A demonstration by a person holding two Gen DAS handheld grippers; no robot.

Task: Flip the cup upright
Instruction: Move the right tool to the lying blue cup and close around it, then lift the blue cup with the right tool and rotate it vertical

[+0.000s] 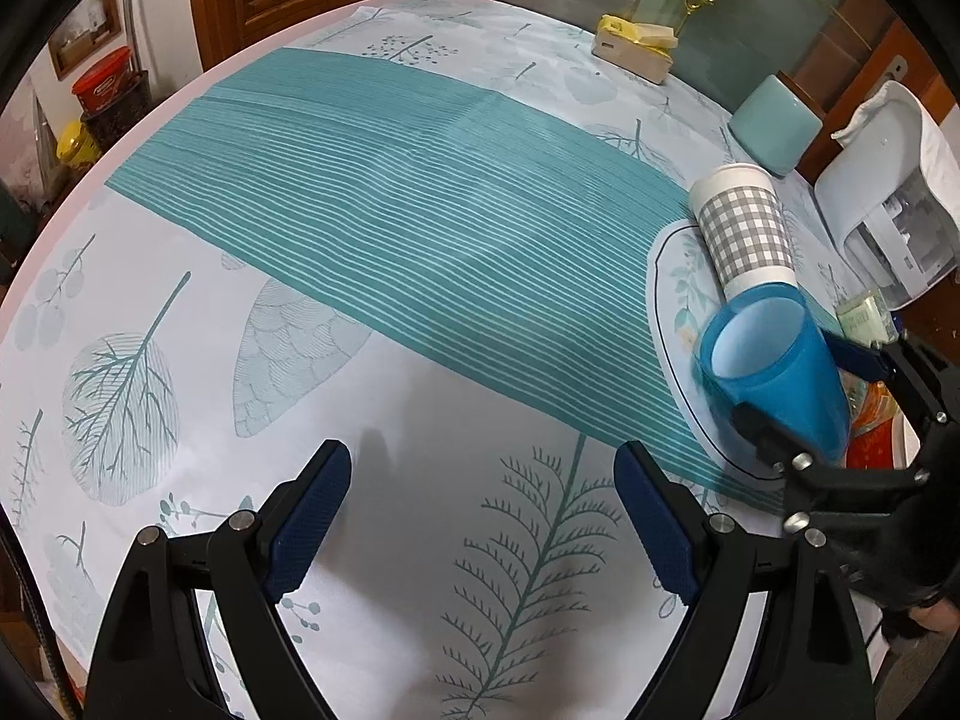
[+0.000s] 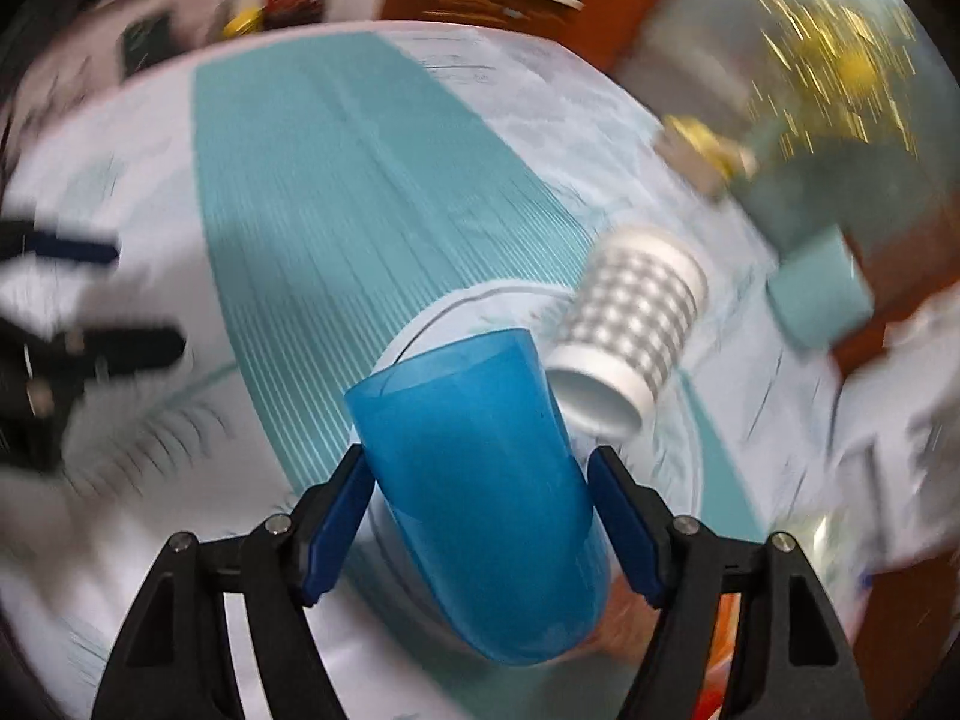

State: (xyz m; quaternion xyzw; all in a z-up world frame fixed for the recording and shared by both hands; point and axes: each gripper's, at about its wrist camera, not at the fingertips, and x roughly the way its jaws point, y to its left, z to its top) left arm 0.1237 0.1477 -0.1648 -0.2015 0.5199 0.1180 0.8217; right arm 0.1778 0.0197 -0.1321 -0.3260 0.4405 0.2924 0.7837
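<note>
We see right gripper (image 2: 480,516) clamped on tilted blue cup (image 2: 474,492) above the desk (image 1: 420,396); left gripper (image 1: 483,516) spread apart, holding nothing.

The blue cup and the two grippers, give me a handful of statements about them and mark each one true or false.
1. The right gripper has its jaws closed on the blue cup. True.
2. The left gripper holds the checkered cup. False: its jaws stand open over the tablecloth with nothing between them.
3. The blue cup stands upright on the plate. False: it is tilted in the right gripper, its mouth facing sideways.
4. The checkered cup lies on its side by the plate. True.
5. The blue cup is full of water. False: its inside looks empty.
</note>
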